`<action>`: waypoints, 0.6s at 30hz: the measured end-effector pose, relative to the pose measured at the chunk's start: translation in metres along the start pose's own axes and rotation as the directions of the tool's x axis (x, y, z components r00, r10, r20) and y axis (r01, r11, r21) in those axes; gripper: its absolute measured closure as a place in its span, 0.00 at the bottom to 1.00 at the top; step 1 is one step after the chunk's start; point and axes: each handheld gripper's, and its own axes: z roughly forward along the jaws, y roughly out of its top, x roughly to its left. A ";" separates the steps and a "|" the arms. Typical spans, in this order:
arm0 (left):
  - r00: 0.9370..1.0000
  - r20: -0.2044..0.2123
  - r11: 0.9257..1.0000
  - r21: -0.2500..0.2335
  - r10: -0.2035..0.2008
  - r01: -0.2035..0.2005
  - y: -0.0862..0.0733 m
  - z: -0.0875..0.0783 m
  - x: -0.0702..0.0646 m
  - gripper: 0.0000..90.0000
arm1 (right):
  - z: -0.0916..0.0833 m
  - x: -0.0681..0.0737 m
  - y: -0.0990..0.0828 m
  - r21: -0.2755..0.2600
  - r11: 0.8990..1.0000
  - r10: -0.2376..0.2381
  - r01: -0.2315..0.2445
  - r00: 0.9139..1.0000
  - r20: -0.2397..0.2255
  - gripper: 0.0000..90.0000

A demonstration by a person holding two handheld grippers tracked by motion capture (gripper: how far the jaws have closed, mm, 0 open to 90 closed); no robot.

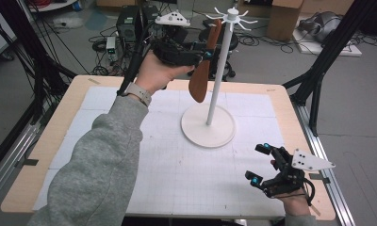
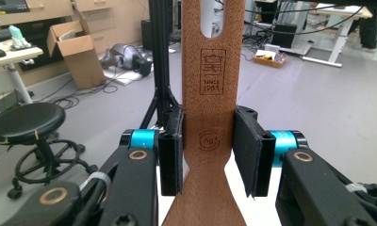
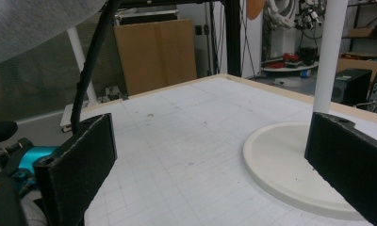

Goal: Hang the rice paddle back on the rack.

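Observation:
A brown wooden spatula (image 1: 199,80) hangs upright beside the pole of a white stand (image 1: 208,127) with hooks at its top. My left gripper (image 1: 206,52) is raised over the table's far edge and shut on the spatula's handle. In the left gripper view both pads press the handle (image 2: 208,94) just below its slotted hole. Whether the slot sits on a hook I cannot tell. My right gripper (image 1: 258,163) rests low at the table's near right, open, with nothing between its pads. Its own view looks along the mat to the stand's base (image 3: 281,165) and pole (image 3: 330,47).
A white grid mat (image 1: 168,160) covers the wooden table (image 1: 59,122). Black frame legs (image 1: 318,70) stand off the right edge. Behind the table are a black stool (image 2: 26,122), cables, and cardboard boxes (image 2: 76,52) on the floor.

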 end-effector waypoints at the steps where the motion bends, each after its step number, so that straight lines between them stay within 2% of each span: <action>1: 1.000 0.000 1.000 -0.003 -0.001 0.001 0.000 0.000 0.000 0.70 | 0.000 0.000 0.000 0.004 1.000 -0.002 0.002 1.000 0.000 0.02; 3: 1.000 0.009 1.000 -0.014 -0.017 0.018 -0.001 -0.001 -0.001 0.65 | 0.000 0.000 0.001 0.003 1.000 -0.003 0.003 1.000 0.000 0.02; 5: 1.000 0.018 1.000 -0.026 0.001 -0.001 -0.004 -0.004 -0.001 0.61 | 0.000 0.001 0.001 0.012 1.000 0.003 -0.003 1.000 -0.001 0.02; 10: 0.999 0.045 0.999 -0.031 0.010 -0.009 -0.011 -0.015 0.003 0.51 | 0.002 0.002 0.001 0.017 1.000 -0.004 0.004 1.000 -0.005 0.02; 12: 0.997 0.074 0.999 -0.039 0.015 -0.012 -0.015 -0.021 0.004 0.49 | 0.002 0.002 0.001 0.018 1.000 -0.001 0.001 1.000 -0.003 0.02; 16: 0.992 0.113 0.998 -0.040 0.049 -0.045 -0.024 -0.030 0.005 0.40 | 0.002 0.002 0.000 0.019 1.000 -0.006 0.006 1.000 0.002 0.02; 18: 0.990 0.129 0.997 -0.058 0.048 -0.041 -0.028 -0.036 0.006 0.36 | 0.003 0.003 0.001 0.025 1.000 -0.006 0.006 1.000 0.000 0.02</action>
